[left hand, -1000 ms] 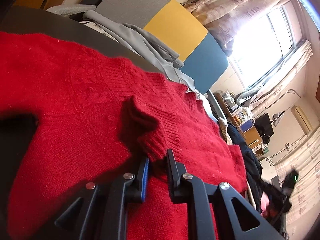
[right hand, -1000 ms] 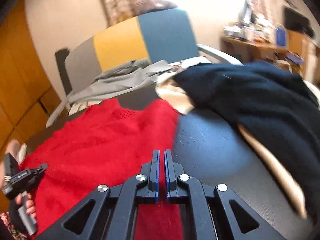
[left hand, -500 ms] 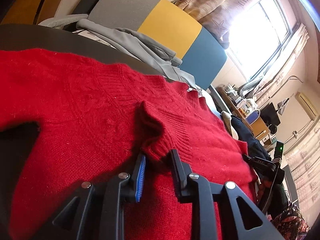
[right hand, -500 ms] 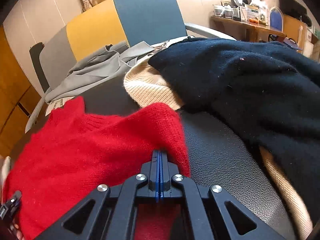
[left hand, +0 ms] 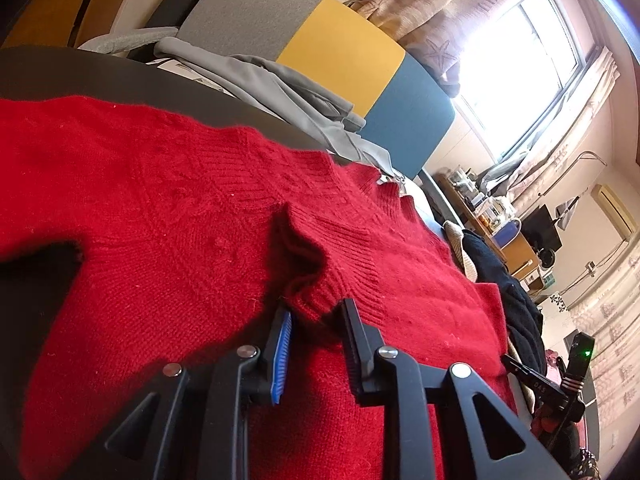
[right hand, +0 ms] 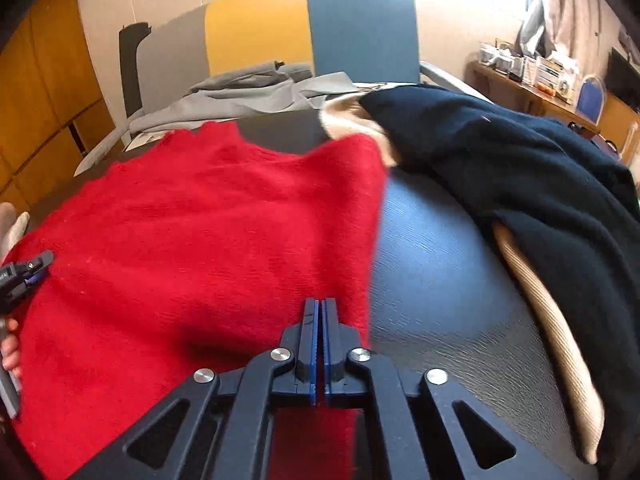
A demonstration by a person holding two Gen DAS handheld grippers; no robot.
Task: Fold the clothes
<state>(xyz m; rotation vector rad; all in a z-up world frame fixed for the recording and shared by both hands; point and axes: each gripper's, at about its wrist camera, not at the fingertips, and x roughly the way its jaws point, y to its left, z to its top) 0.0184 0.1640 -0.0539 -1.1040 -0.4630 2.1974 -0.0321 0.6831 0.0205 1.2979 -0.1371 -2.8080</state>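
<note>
Item: red sweater [right hand: 192, 240], knitted, spread flat over the near and left part of a dark table [right hand: 440, 288]; neckline toward the far edge, one sleeve cuff [left hand: 332, 276] folded in and lying on the body panel. This layout suits a sleeves-in fold, judged partly done.

Left tongs [left hand: 316, 320]: jaws apart, the ribbed cuff between them; the pads do not appear to press it. Likely the cuff has been set where it should lie and the grip is off.

Right tongs [right hand: 319, 320]: jaws together at the sweater's near right edge. Red knit shows under and behind them; whether any cloth is pinched cannot be told. That edge runs taut and straight toward the far side, probably drawn out to flatten the panel.

Also on table, right: navy garment [right hand: 520, 168] heaped over a cream knit [right hand: 552, 344], apparently waiting their turn. Far side: grey garment [right hand: 248, 92] draped on a grey, yellow and blue chair [right hand: 304, 24].
</note>
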